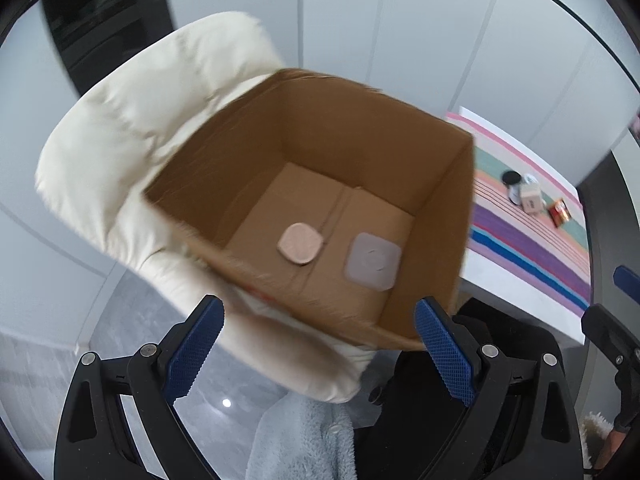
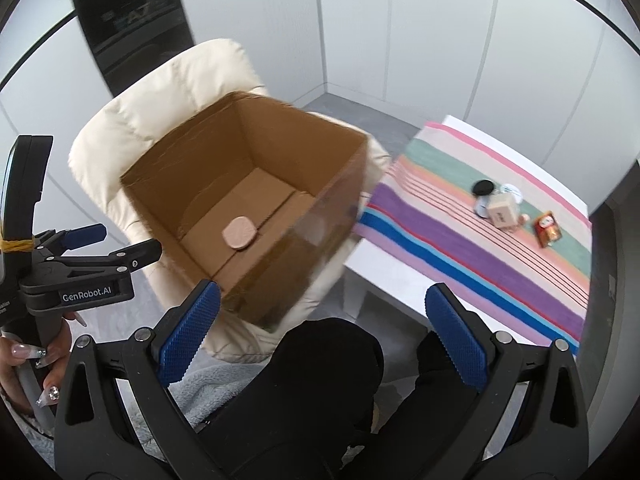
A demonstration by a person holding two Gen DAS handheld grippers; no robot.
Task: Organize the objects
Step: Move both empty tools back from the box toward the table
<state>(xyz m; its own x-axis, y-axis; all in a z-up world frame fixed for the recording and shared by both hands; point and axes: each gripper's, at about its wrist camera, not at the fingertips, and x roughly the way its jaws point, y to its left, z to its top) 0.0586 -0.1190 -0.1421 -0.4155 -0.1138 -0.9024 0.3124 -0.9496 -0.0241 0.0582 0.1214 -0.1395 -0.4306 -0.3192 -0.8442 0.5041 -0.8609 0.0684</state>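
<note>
The left gripper (image 1: 318, 344) is hovering with jaws spread wide and gripping nothing, above the near rim of the cardboard box (image 1: 432, 216), where a pink pad (image 1: 300, 243) and a grey pad (image 1: 373, 261) are lying. The right gripper (image 2: 322, 330) is likewise gaping empty, while small items (image 2: 502, 210) are sitting on the striped cloth (image 2: 460, 248).

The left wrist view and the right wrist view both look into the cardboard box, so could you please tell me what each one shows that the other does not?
Only the left wrist view shows the grey square pad on the box floor; the near wall hides it from the right. Only the right wrist view shows the left gripper from outside, with the hand holding it. Both show the cardboard box on the cream cushion, the pink pad inside, and small items on the striped cloth. Both grippers' jaws stand open, empty.
</note>
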